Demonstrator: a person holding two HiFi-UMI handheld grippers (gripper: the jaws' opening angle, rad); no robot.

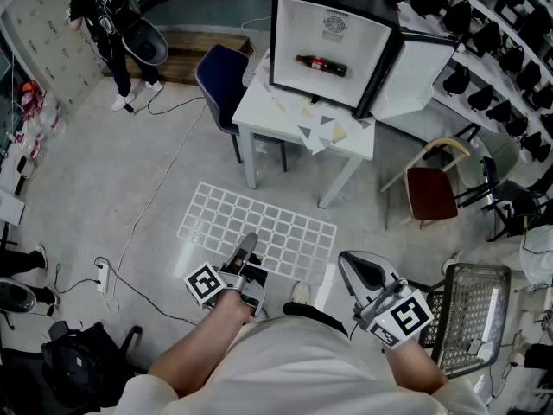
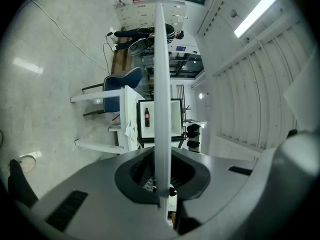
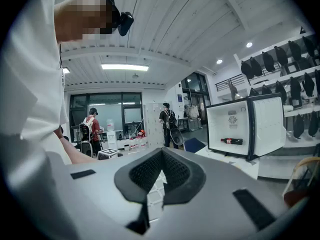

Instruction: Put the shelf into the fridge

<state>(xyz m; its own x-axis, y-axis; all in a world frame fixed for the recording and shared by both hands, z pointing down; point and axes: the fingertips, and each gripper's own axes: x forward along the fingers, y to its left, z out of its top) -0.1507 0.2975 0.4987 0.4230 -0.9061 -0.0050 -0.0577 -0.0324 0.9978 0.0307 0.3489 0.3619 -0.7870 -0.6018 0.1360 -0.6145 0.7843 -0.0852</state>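
You stand on a pale grey floor [image 1: 95, 197] in a workshop, facing a white counter [image 1: 256, 102] a little way ahead. On the counter sits a small black fridge [image 1: 328, 28] with a white inside, and its door [image 1: 419, 72] is swung open to the right. The shelf [image 1: 259, 227], a white wire grid, is not in the fridge. It spreads out flat in front of you above the floor, between you and the counter and well apart from the fridge. A dark blue chair [image 1: 220, 80] stands at the counter's left side and a wooden chair with a dark red seat [image 1: 432, 193] stands to its right. A metal wire basket [image 1: 471, 314] is just beside your right arm. A person in dark clothes [image 1: 108, 15] stands far off at the upper left. Your left gripper [image 1: 248, 245] has its jaws clenched on the near edge of the shelf, and in the left gripper view the white rim runs straight out from between them. Your right gripper [image 1: 361, 271] hangs beside the shelf without touching it, with its jaws closed together on nothing. A cola bottle [image 1: 321, 64] lies on its side inside the fridge. Loose papers [image 1: 321, 126] are scattered on the counter in front of it.
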